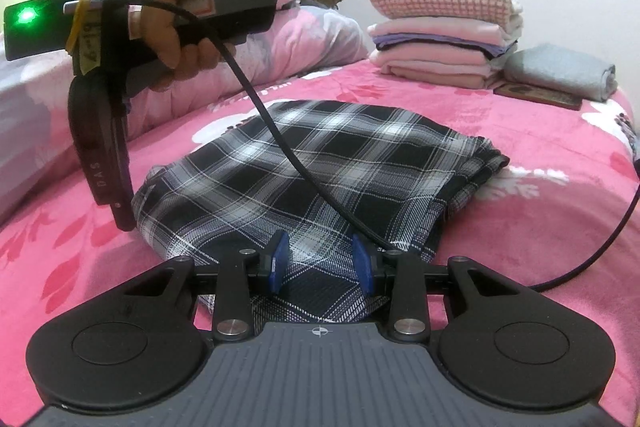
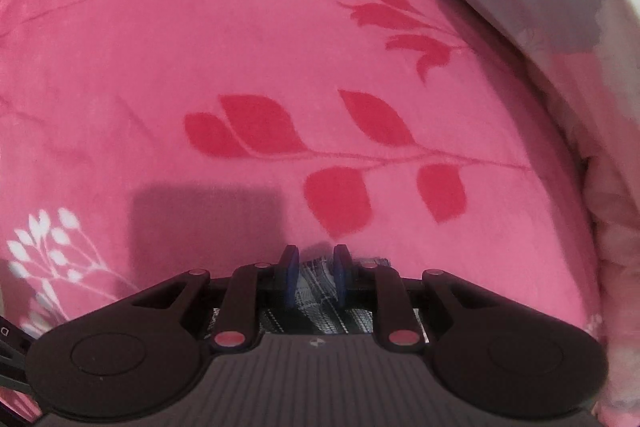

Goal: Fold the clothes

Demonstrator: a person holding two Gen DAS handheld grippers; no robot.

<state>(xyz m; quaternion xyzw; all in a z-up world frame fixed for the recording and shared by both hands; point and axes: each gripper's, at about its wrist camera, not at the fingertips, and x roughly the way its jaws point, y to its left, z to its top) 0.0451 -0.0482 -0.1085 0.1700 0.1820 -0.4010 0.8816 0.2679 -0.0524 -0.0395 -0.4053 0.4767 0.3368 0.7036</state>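
One plaid garment [image 1: 304, 167] (folded), pink blanket [image 1: 520, 155], stacked clothes [image 1: 440, 31] behind.

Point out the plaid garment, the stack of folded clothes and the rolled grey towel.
plaid garment [image 1: 320, 163]: left wrist view, middle of its top layer.
stack of folded clothes [image 1: 436, 31]: left wrist view, front face.
rolled grey towel [image 1: 560, 71]: left wrist view, its side.

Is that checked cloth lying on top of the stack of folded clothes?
No, the checked cloth lies flat on the pink blanket, apart from the stack.
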